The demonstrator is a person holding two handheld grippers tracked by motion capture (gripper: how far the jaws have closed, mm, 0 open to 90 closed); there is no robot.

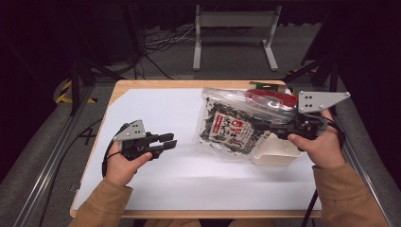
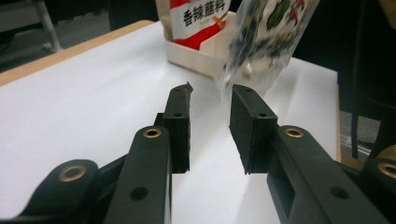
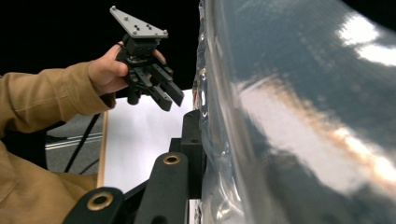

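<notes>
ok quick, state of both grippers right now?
Left gripper: open, nothing between the jaws.
Right gripper: shut on the clear snack bag, held above the white tray.

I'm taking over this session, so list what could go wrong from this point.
1. The right gripper holds the clear snack bag with its fingers on the slick film near one side, so the bag may slip or swing.
2. The bag hangs just over the white box, where the red packet stands; it could catch the rim or knock the packet.
3. The left gripper is open and apart, giving no support.
</notes>
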